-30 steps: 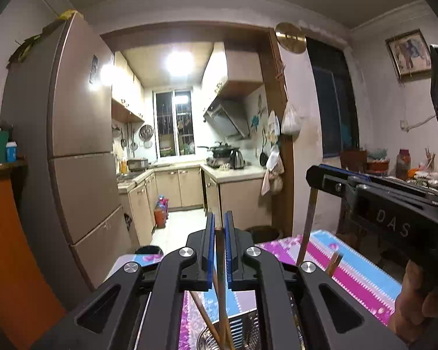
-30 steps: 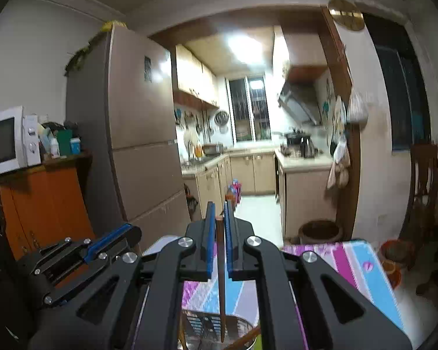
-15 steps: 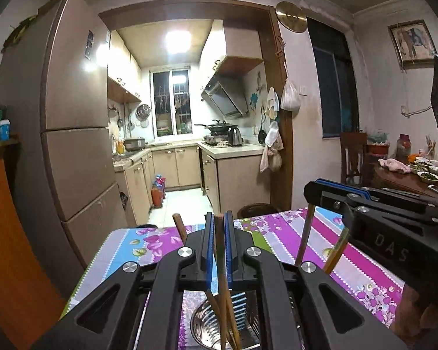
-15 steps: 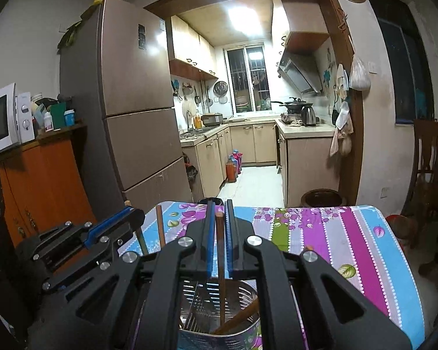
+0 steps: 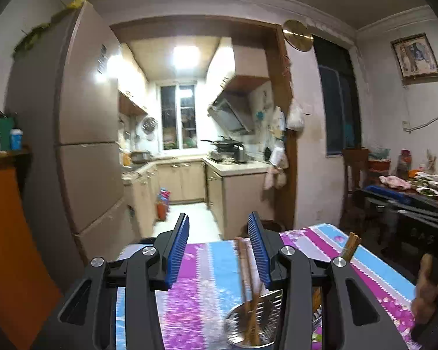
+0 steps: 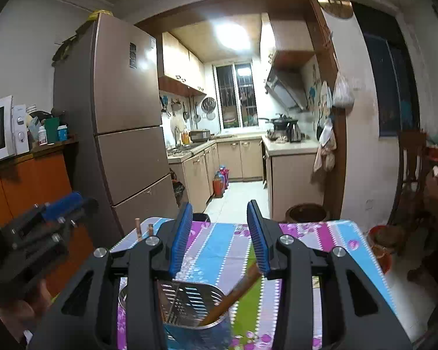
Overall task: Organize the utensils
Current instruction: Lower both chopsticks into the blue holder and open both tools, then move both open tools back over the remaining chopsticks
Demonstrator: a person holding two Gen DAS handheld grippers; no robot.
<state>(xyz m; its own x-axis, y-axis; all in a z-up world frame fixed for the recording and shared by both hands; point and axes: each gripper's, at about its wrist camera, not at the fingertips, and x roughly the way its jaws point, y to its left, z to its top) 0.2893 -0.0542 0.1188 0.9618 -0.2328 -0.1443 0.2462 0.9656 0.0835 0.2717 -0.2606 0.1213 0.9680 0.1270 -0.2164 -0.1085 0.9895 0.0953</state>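
While both grippers gape, chopsticks (image 5: 246, 280) stand near-upright in the holder (image 5: 249, 325).

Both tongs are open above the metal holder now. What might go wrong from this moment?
1. The chopsticks stand loosely in the metal holder, close to the left tongs; withdrawing carelessly might catch them.
2. One chopstick leans steeply over the rim under the right tongs; a nudge might tip it out onto the tablecloth.
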